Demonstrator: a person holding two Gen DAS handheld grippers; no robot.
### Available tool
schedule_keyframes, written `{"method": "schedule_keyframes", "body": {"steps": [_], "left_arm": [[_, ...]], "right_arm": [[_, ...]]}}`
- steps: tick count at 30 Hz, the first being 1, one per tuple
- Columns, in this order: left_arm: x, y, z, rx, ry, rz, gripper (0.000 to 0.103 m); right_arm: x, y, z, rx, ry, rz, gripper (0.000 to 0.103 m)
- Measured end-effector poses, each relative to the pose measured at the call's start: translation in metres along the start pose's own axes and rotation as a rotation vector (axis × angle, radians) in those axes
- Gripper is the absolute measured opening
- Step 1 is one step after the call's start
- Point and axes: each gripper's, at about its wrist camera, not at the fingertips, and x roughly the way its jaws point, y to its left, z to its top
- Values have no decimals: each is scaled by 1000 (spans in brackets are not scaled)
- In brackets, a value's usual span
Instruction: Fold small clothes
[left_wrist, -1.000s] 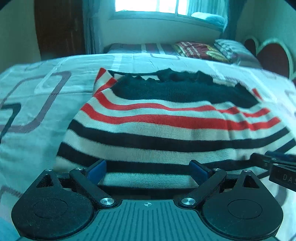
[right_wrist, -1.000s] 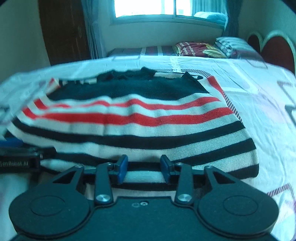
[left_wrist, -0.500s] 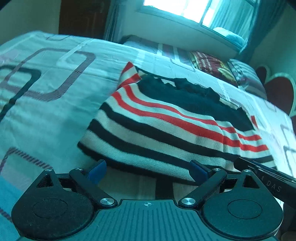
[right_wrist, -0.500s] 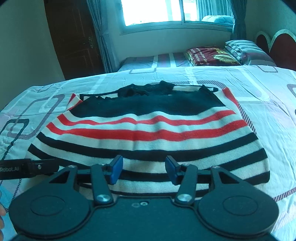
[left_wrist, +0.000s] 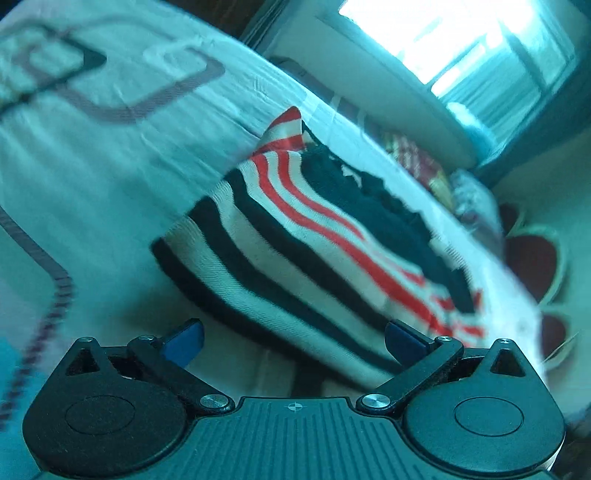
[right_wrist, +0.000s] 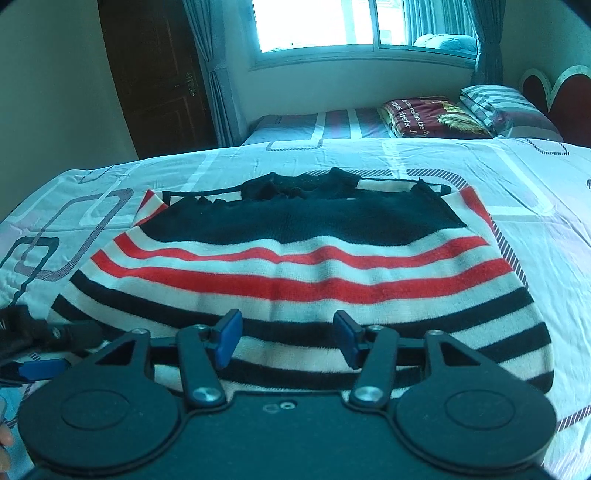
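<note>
A folded knit sweater (right_wrist: 303, 266) with red, white and black stripes and a black top lies flat on the bed; it also shows tilted and blurred in the left wrist view (left_wrist: 314, 243). My right gripper (right_wrist: 286, 338) is open and empty, held above the sweater's near hem. My left gripper (left_wrist: 293, 338) is wide open and empty, held off the sweater's near left corner. The left gripper's fingers (right_wrist: 44, 369) show at the left edge of the right wrist view.
The bed (right_wrist: 535, 206) has a white sheet with grey and black rectangle patterns. Pillows (right_wrist: 436, 118) and a folded blanket lie at the far end under the window. A red headboard (right_wrist: 565, 99) stands at the right, a dark door (right_wrist: 159, 81) at the left.
Both grippers have pulled back and up from the sweater's hem. The left gripper has rolled and swung left, the right gripper has opened wider.
</note>
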Motion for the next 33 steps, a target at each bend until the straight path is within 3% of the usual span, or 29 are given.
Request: {"method": "schedule_keyframes", "body": {"steps": [3, 5, 7, 15, 16, 17, 19, 22, 23, 26, 30, 33], "left_arm": [[10, 5, 0, -49, -38, -29, 101], [17, 5, 3, -64, -65, -42, 89], [26, 6, 8, -86, -83, -53, 83], [48, 3, 22, -139, -173, -61, 83], [50, 2, 23, -141, -181, -58, 78], [51, 2, 23, -144, -188, -47, 62], [54, 6, 25, -166, -186, -40, 48], [52, 5, 28, -184, -194, -32, 38], [50, 0, 28, -172, -204, -34, 28], [39, -30, 33, -25, -252, -40, 22], [28, -83, 39, 168, -284, -127, 22], [37, -125, 34, 314, -263, -187, 22]], "right_arm": [[5, -5, 3, 0, -7, -6, 53], [10, -8, 7, 0, -9, -14, 53], [16, -12, 10, 2, -9, -15, 53], [37, -18, 24, -12, -20, -44, 52], [41, -18, 25, -15, -20, -47, 52], [45, -18, 24, -23, -16, -52, 52], [56, -13, 20, -70, 12, -65, 54], [58, 0, 5, -184, -42, -110, 54], [58, -1, 5, -169, -43, -107, 54], [57, -8, 11, -129, -29, -82, 54], [39, -29, 17, 4, -53, -45, 54], [19, -53, 18, 82, -87, -47, 54]]}}
